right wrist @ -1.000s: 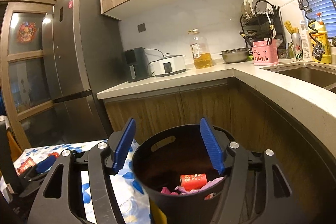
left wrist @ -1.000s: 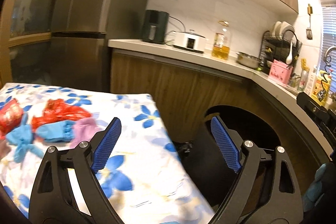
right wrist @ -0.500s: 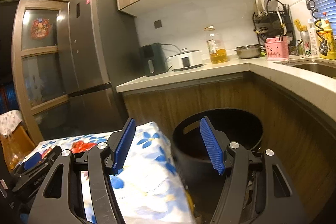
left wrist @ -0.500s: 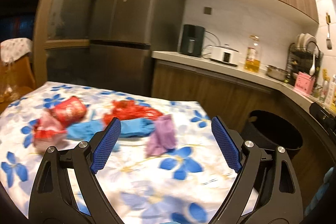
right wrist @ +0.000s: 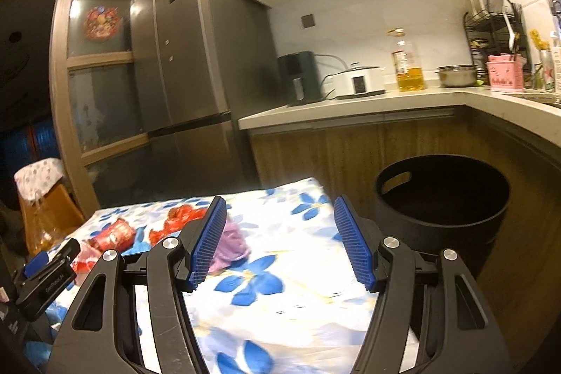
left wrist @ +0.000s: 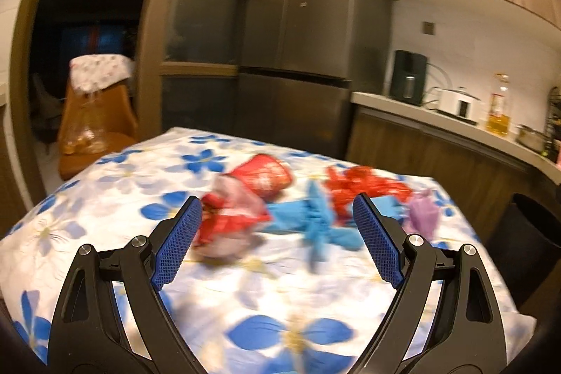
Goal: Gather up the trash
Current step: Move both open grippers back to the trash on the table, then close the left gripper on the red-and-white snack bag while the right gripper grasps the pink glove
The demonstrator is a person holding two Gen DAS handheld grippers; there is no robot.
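Trash lies on the flowered tablecloth point(left wrist: 105, 198): a red can point(left wrist: 264, 176), a crumpled red and pink wrapper point(left wrist: 231, 219), a blue glove point(left wrist: 312, 221), a red plastic bag point(left wrist: 361, 184) and a purple wad point(left wrist: 422, 214). My left gripper point(left wrist: 277, 240) is open and empty, above the table just short of the wrapper and glove. My right gripper point(right wrist: 278, 242) is open and empty over the table's right end, with the purple wad point(right wrist: 229, 242) beside its left finger. The black bin point(right wrist: 441, 198) stands on the floor right of the table.
Wooden cabinets and a counter point(right wrist: 350, 111) with an oil bottle point(right wrist: 408, 65) and cooker run behind the bin. A grey fridge point(left wrist: 308, 34) stands behind the table. An orange chair point(left wrist: 94, 125) is at far left. The left gripper's body point(right wrist: 45, 279) shows at lower left of the right wrist view.
Both grippers swung left from the bin toward the table. The left one now faces the trash pile; the right one moved from above the bin to over the table's right end.
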